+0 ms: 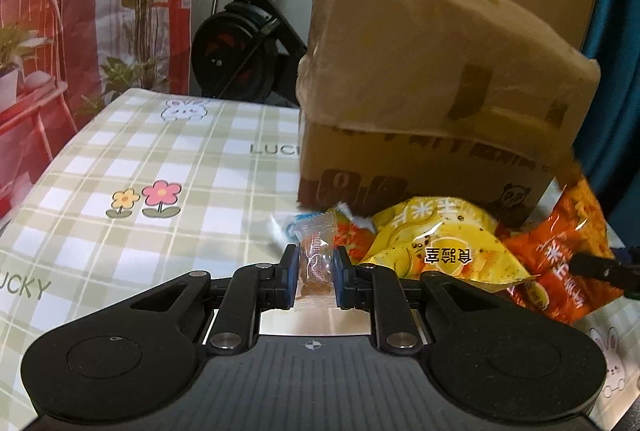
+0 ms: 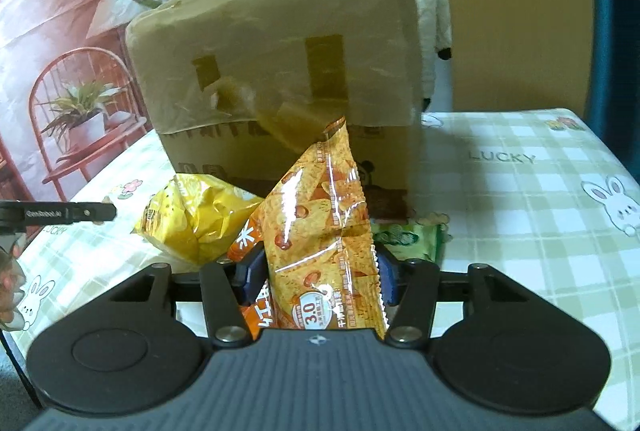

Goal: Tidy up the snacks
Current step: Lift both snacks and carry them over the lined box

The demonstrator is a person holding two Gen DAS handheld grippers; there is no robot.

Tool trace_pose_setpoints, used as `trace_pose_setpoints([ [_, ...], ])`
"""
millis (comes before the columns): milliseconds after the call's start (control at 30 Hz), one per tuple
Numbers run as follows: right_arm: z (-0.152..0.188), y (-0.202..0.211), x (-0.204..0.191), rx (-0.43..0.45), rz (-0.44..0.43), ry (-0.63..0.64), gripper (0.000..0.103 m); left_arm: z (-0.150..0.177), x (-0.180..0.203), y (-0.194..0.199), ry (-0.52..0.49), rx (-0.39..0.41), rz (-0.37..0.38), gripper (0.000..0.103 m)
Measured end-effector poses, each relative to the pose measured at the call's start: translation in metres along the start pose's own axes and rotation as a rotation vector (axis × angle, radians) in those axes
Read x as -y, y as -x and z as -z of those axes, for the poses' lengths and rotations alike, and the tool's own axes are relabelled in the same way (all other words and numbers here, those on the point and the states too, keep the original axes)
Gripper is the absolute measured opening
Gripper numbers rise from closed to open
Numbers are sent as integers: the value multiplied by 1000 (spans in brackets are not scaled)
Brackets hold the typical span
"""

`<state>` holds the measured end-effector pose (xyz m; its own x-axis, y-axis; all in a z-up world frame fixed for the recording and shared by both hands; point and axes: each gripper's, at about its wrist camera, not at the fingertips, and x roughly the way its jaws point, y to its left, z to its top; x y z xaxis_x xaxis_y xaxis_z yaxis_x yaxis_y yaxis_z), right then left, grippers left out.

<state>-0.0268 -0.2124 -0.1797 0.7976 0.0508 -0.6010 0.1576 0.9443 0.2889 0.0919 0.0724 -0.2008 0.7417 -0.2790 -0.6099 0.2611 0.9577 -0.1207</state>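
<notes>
My left gripper (image 1: 316, 258) is shut on a small clear-wrapped candy (image 1: 314, 233), which is pinched between the blue pads above the checked tablecloth (image 1: 160, 151). Just to its right lie a yellow snack bag (image 1: 436, 239) and an orange snack bag (image 1: 560, 271), both in front of a taped cardboard box (image 1: 420, 91). In the right wrist view the right gripper (image 2: 320, 271) is shut on the orange snack bag (image 2: 320, 199), which stands upright between the pads. The yellow bag (image 2: 200, 219) lies to its left and a green packet (image 2: 408, 239) to its right.
The cardboard box (image 2: 280, 71) stands close behind the snacks. An exercise bike (image 1: 240, 43) and a printed backdrop are beyond the table's far edge. A tall cardboard sheet (image 2: 520, 11) stands at the back right. A finger of the left gripper (image 2: 72, 213) reaches in from the left.
</notes>
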Motion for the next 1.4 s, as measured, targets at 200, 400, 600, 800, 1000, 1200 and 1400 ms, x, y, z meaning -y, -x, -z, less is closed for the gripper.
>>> trace_pose_setpoints([
  [200,4,16,13,30,37,-69,56,-10,8,9,-12,35,10,19],
  [400,0,30,28,63,97,-103,56,-21,15,16,-17,71,14,19],
  [600,-12,42,44,121,162,-134,56,-34,21,22,-24,109,24,19],
  [800,-39,61,59,217,190,-149,56,-56,22,30,-30,174,17,19],
  [1000,-77,78,61,305,203,-96,54,-87,30,45,-43,262,22,19],
  [1200,-95,88,60,351,200,-60,53,-109,43,57,-54,329,51,19],
  [1400,-107,96,59,398,190,-68,53,-126,54,53,-86,347,77,19],
])
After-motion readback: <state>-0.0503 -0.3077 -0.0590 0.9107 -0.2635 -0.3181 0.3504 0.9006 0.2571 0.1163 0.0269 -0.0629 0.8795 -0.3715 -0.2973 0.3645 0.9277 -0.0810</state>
